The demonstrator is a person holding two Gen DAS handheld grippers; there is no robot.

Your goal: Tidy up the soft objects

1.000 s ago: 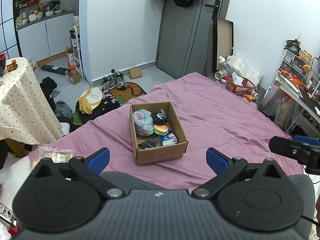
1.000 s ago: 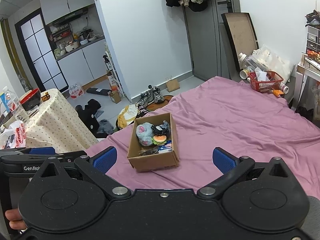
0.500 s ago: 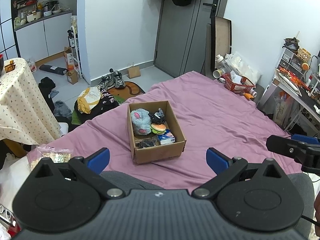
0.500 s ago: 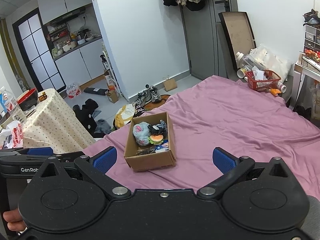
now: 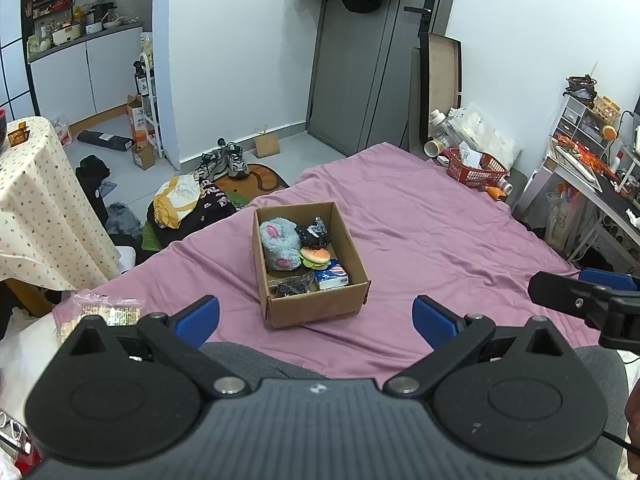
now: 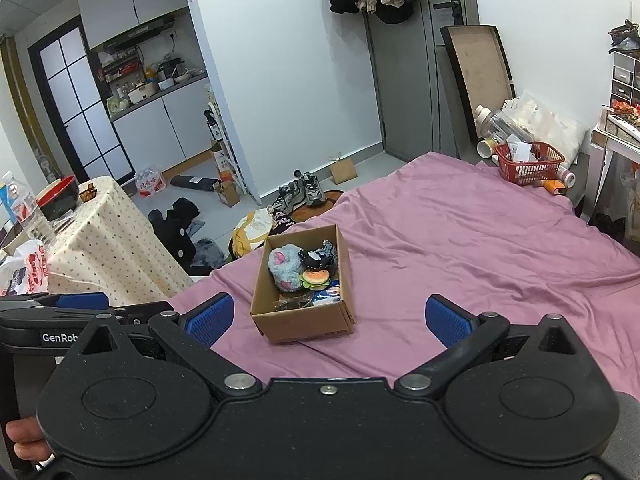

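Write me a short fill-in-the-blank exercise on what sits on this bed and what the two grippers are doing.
1. The cardboard box sits on a ____ bedsheet.
2. The grey plush toy lies ____ the box.
3. The left gripper and the right gripper are both open and hold ____.
4. The basket at the far corner of the bed is ____ in colour.

Missing words: purple; inside; nothing; red
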